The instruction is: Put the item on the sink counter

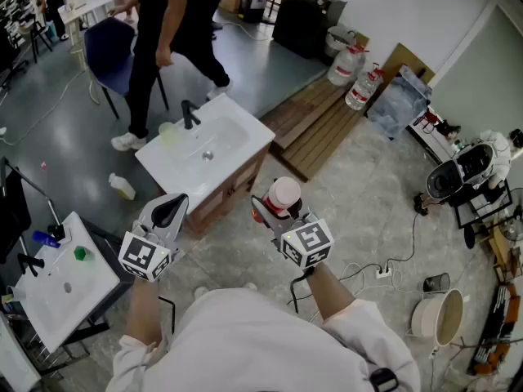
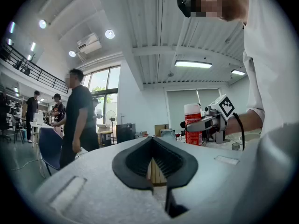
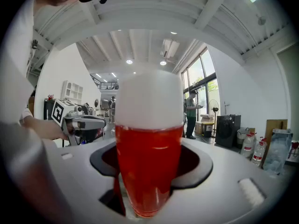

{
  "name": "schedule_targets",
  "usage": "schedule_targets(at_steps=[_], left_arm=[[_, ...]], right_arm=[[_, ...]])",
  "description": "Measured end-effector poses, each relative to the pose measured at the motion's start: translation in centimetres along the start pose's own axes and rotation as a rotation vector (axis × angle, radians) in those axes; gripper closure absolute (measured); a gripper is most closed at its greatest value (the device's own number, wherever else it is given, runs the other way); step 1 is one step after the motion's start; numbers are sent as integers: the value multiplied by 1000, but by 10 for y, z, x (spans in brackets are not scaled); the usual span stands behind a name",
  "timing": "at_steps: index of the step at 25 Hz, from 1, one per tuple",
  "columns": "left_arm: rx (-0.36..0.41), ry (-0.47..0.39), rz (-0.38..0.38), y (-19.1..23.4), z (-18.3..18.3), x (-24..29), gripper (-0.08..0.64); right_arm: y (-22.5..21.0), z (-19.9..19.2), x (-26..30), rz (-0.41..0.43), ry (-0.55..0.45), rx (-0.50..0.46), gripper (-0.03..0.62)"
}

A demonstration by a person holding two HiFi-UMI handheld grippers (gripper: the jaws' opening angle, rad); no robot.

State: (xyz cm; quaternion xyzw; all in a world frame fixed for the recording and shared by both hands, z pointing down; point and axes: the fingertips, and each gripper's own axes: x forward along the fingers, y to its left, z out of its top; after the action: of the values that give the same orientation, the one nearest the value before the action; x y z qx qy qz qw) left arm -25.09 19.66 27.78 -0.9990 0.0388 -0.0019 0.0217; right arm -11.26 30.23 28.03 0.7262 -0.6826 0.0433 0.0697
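Between the right gripper's (image 1: 272, 211) jaws a red, white-capped spray can (image 1: 284, 193) is pinched upright; left gripper (image 1: 169, 212) pressed together, empty. Keep it level, lowering onto the sink counter's (image 1: 247, 134) bare rim.

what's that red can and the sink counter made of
Red can: probably painted metal, glossy with a sharp highlight; its white cap looks like matte plastic. Sink counter: smooth glossy white top, ceramic or similar; brown cabinet beneath looks wood or wood-look.
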Motion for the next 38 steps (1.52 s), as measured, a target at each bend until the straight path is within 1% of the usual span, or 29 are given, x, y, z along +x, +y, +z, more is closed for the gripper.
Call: schedule_targets(at_steps=[8, 19, 28, 34, 38], left_arm=[[-1, 2, 1, -3, 1, -1, 554], [7, 10, -4, -12, 3, 11, 554], [35, 39, 19, -21, 8, 49, 554], [39, 58, 71, -34, 6, 75, 554], [36, 66, 104, -35, 2, 89, 554]], right_arm=[[1, 1, -3, 3, 2, -3, 313], [-6, 4, -7, 20, -10, 27, 311], [-22, 1, 1, 93, -19, 25, 312], [-49, -2, 0, 154, -32, 16, 311], [-67, -10, 6, 178, -23, 12, 311]])
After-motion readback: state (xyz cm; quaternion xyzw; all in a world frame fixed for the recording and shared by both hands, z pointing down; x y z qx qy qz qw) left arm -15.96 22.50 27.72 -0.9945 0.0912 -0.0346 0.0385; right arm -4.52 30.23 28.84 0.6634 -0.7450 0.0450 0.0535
